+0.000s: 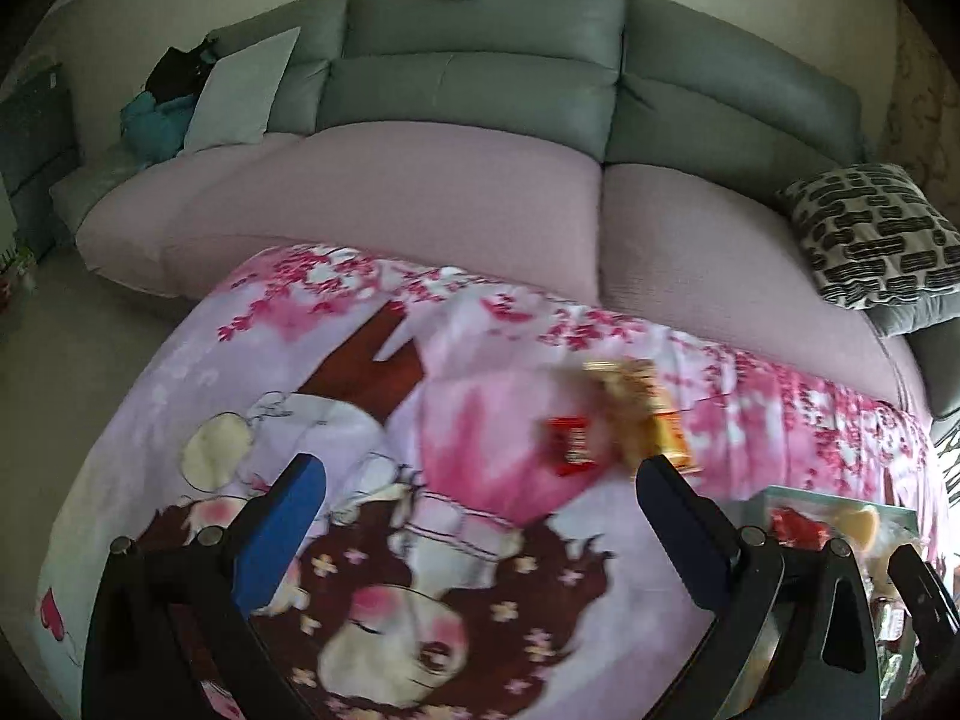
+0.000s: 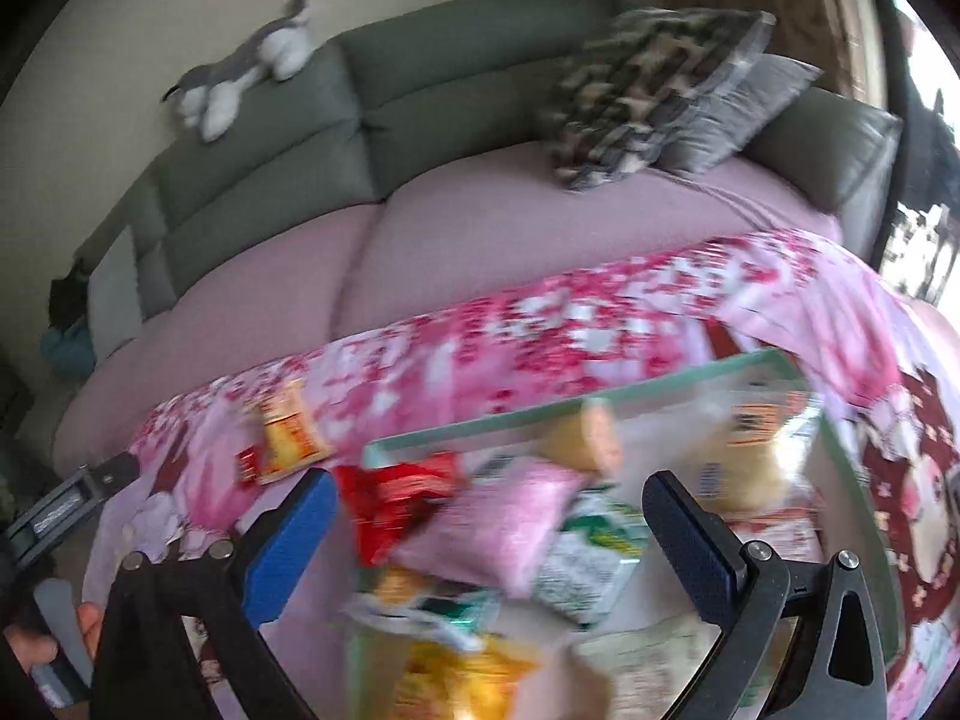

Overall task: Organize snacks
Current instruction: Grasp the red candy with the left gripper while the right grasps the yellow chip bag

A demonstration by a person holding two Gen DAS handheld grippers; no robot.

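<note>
In the left wrist view, the left gripper (image 1: 480, 510) is standing at the bottom of the frame with its fingers spread wide and nothing between them, over a pink cartoon-printed cloth (image 1: 300, 360). Just past its right finger, right of centre, a small red packet (image 1: 570, 446) and a yellow snack packet (image 1: 651, 414) are lying side by side on the cloth (both blurred).

In the right wrist view, the right gripper (image 2: 489, 534) is also gaping wide and gripping nothing, hanging over a clear, green-rimmed box (image 2: 540, 414) at lower centre. Inside the box a red bag (image 2: 396, 498), a pink pouch (image 2: 498, 516) and a green-and-white packet (image 2: 588, 552) are lying heaped.

Beyond, a pink-covered grey sofa (image 2: 480, 228) is filling the upper frame, with a patterned cushion (image 2: 648, 90) at upper right and a plush toy (image 2: 240, 78) on its backrest.
</note>
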